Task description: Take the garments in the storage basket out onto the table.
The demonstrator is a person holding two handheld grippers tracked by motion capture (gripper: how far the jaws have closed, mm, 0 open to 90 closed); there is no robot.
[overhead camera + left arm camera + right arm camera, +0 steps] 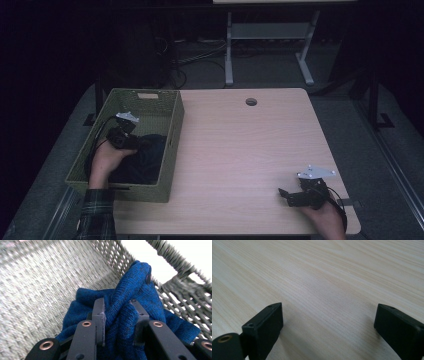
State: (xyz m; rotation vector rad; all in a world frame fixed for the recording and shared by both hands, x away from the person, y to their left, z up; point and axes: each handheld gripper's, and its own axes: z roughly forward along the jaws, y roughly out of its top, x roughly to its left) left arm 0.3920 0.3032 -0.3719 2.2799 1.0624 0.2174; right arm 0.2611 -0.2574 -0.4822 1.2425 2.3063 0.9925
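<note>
1. Progress: the left gripper (117,315) is down inside the green woven basket (172,127) at the desk's left side, jaws clamped on a fold of the blue knitted garment (135,287). Knit bunches up between the two pads, so the grip looks made.
2. The garment sits in the basket, low on the floor of it and toward the near-right wall. None of it is over the rim.
3. My read: the pick is the only step done. Lifting the garment out and setting it on the desk (240,145) is all left to do, if that's where it goes. The desk top is bare wood with room for it.
4. The right gripper (286,196) is parked at the near-right corner of the desk, jaws wide apart, nothing between them. It looks idle.
5. View differences: the high view gives the layout, basket left, right gripper well apart from it, but the garment there is just a dark lump under the left hand (106,159), grip unreadable.
6. The left gripper view settles the grip: fabric pinched, a small dark button near the top of the raised fold, basket weave close behind.
7. The right gripper view adds the open jaws over plain wood grain.
</note>
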